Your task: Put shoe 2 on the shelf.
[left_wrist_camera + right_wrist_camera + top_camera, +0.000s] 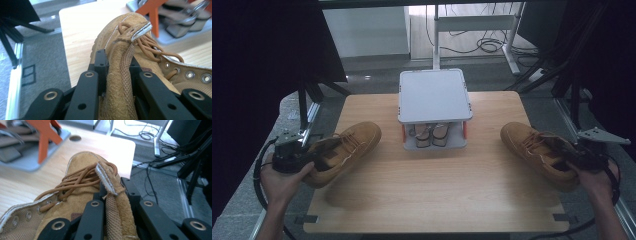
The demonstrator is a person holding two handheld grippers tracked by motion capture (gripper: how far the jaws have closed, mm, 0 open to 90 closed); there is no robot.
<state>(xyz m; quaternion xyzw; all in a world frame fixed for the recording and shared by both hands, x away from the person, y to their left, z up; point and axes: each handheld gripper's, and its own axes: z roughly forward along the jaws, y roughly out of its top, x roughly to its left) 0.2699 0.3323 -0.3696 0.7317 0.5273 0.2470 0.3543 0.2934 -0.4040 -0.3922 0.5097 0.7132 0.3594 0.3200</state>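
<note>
Two tan suede lace-up boots are over the wooden table (437, 190). The left boot (357, 142) lies at the table's left side with its toe toward the middle. My left gripper (314, 150) is shut on it at the heel end. In the left gripper view the black jaws (118, 62) pinch a suede flap of the boot's upper (120, 82), beside the laces. The right boot (532, 145) is mirrored at the right side. My right gripper (569, 155) is shut on its upper; its jaws (113, 187) clamp the suede flap (112, 210) next to the laces.
A small grey shoe rack (434, 95) with orange supports (152, 15) stands at the table's back middle, a pair of sandals (432, 135) on its lower shelf. Dark frames and stands flank both table sides. Cables lie on the floor behind.
</note>
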